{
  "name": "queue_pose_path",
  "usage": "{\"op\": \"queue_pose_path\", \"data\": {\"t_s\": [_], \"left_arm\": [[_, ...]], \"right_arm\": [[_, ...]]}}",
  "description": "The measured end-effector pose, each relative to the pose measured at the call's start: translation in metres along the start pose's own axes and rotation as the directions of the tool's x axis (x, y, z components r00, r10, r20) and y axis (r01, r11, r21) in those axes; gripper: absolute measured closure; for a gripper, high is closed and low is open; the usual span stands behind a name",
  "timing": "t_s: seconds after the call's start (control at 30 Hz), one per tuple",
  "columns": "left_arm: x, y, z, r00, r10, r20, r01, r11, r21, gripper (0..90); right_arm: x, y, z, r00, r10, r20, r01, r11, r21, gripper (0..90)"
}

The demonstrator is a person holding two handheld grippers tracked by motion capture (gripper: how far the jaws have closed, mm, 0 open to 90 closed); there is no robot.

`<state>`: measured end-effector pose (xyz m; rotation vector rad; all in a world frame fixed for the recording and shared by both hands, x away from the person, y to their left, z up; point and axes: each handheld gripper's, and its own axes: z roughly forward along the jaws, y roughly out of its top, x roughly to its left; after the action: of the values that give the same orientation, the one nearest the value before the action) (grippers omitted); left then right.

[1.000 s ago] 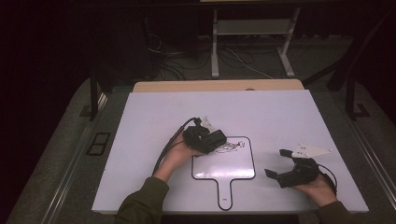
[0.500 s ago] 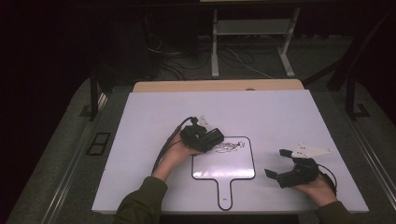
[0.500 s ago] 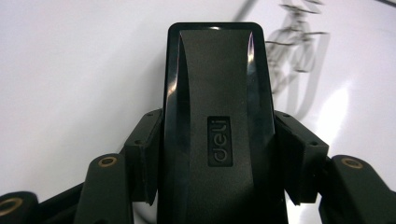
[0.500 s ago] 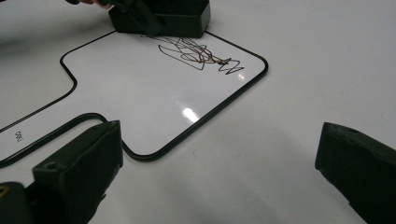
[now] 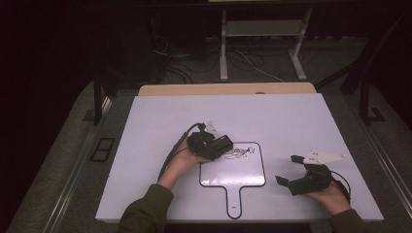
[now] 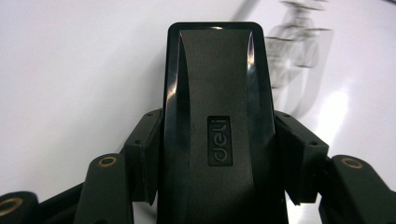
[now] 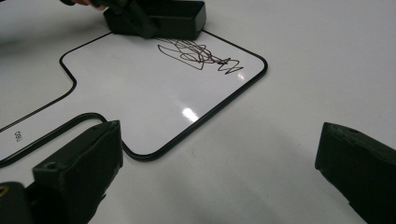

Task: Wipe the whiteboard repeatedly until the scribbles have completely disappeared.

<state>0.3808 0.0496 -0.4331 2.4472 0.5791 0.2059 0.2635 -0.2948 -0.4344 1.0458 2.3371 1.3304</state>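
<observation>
A small paddle-shaped whiteboard lies on the white table, with a dark scribble near its far edge. My left gripper is shut on a black board eraser. The eraser rests at the board's far left corner, right beside the scribble. My right gripper stands open on the table to the right of the board, with nothing between its fingers.
The white table top has bare room behind and on both sides of the board. A wooden strip runs along its far edge. Beyond it are a dark floor, cables and a metal stand.
The left gripper with the eraser has shifted only slightly at the board's far left corner. The right gripper has stayed where it was.
</observation>
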Motion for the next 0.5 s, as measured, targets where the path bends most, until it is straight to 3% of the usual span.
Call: {"op": "queue_pose_path", "data": {"t_s": [0.07, 0.23, 0.27, 0.37, 0.5], "left_arm": [[0.002, 0.000, 0.000, 1.0000, -0.004, -0.002, 0.004, 1.0000, 0.000, 39.6], [0.024, -0.005, -0.001, 0.9939, -0.088, -0.067, 0.086, 0.9958, -0.032, 39.6], [0.026, -0.006, -0.001, 0.9937, -0.094, -0.061, 0.092, 0.9951, -0.037, 39.6], [0.019, -0.004, -0.001, 0.9963, -0.064, -0.057, 0.063, 0.9979, -0.018, 39.6], [0.000, 0.000, 0.000, 0.9999, 0.004, 0.010, -0.004, 1.0000, 0.004, 39.6]], "right_arm": [[0.000, 0.000, 0.000, 1.0000, 0.000, 0.000, 0.000, 1.000, -0.001, 0.0], [0.000, 0.000, 0.000, 1.0000, -0.001, 0.001, 0.001, 1.000, 0.001, 0.0], [0.000, 0.000, 0.000, 1.0000, -0.002, 0.000, 0.002, 1.000, 0.002, 0.0], [0.000, 0.000, 0.000, 1.0000, -0.001, 0.000, 0.001, 1.000, 0.005, 0.0], [0.000, 0.000, 0.000, 1.0000, 0.000, 0.000, 0.000, 1.000, 0.004, 0.0]]}}
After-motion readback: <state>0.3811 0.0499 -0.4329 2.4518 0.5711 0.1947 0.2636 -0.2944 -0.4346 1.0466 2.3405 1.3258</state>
